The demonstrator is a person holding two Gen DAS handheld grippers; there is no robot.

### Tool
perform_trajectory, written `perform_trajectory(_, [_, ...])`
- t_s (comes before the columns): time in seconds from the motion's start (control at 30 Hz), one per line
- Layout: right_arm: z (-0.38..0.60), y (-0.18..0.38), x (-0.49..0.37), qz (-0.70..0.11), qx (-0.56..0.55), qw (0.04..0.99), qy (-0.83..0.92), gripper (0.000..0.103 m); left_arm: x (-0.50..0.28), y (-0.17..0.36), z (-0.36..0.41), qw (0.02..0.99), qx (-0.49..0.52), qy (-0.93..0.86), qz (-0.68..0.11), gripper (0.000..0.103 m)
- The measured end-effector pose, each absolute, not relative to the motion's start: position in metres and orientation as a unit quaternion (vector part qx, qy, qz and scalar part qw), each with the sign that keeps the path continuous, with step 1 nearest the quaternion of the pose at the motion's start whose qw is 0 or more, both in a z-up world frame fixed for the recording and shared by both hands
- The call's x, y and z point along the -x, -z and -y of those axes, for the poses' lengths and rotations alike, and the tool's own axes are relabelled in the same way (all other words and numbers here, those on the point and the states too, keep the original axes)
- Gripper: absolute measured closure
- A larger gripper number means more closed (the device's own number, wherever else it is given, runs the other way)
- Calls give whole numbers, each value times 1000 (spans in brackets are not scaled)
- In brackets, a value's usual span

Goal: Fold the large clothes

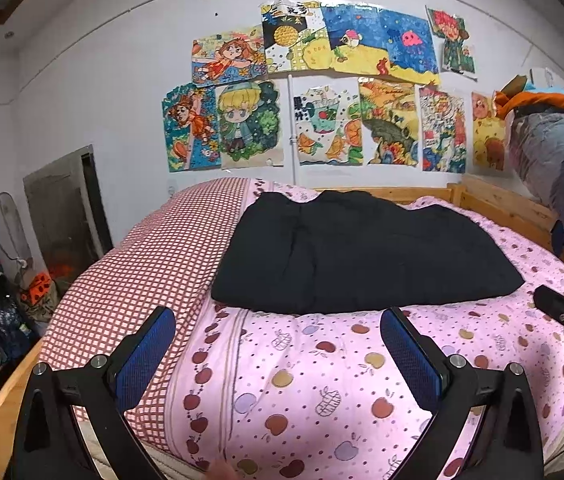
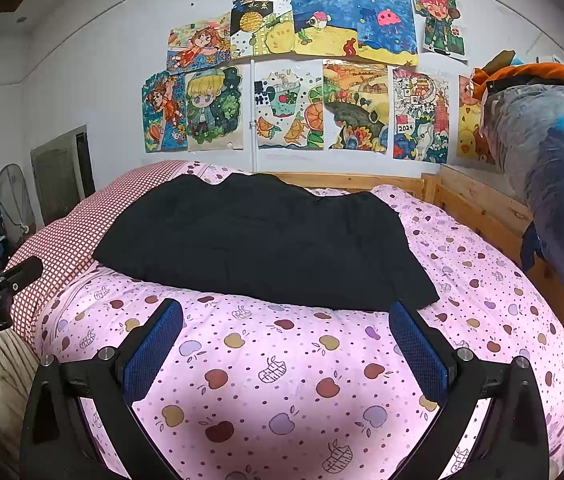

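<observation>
One black garment (image 1: pixel 361 252) lies spread flat on the pink apple-print quilt (image 1: pixel 301 380), beside a red checked cover (image 1: pixel 142 264). Short of its near edge, the left gripper (image 1: pixel 278 320) and right gripper (image 2: pixel 285 312) hover with fingers wide apart, empty.

Each claw (image 1: pixel 278 332) (image 2: pixel 285 324) has black arms, silver screws and ribbed blue pads (image 1: pixel 144 354).
</observation>
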State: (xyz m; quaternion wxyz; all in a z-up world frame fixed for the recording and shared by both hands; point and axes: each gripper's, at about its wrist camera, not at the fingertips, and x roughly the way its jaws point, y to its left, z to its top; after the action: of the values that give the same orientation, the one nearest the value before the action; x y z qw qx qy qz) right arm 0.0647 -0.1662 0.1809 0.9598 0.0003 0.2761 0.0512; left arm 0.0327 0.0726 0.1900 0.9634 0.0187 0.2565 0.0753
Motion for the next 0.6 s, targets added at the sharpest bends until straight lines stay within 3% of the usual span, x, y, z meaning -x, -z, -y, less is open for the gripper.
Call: perform_trajectory(0.6, [155,-176,-65,-282,-4,958,-48,2,-37,-193,-70,963,-30,-79,-256,0])
